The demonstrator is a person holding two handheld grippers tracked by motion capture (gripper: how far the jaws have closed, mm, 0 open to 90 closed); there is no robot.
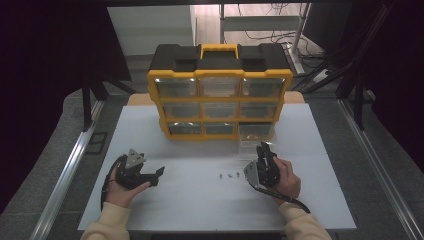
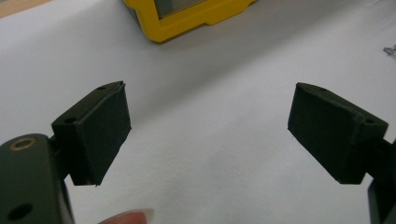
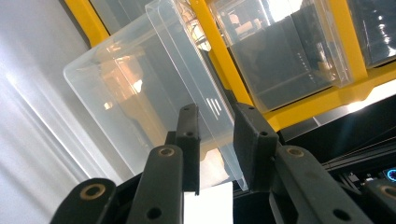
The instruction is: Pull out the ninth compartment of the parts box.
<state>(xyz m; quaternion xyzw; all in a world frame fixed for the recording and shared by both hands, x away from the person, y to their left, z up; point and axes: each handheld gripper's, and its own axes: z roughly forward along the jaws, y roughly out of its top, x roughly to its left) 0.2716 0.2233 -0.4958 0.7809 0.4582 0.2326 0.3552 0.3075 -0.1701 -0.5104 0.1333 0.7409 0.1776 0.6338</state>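
Note:
A yellow and black organizer cabinet [image 1: 196, 74] with clear drawers stands upright at the back of the white table [image 1: 200, 200]. Its bottom right clear drawer [image 1: 255, 136] is pulled out toward me. My right gripper [image 1: 262, 148] reaches up to that drawer's front. In the right gripper view the jaws [image 3: 217, 112] straddle the ribbed front lip of the drawer [image 3: 130, 84] and hold it. My left gripper [image 1: 159, 176] rests low on the table at the left, wide open [image 2: 210, 93] with nothing between its pads. A few small screws [image 1: 228, 176] lie on the table between the two grippers.
The cabinet's yellow corner [image 2: 187, 18] stands ahead of the left gripper, with bare white table before it. One screw [image 2: 390, 49] shows at the right edge of the left gripper view. Metal rails [image 1: 65, 170] run along both sides of the table.

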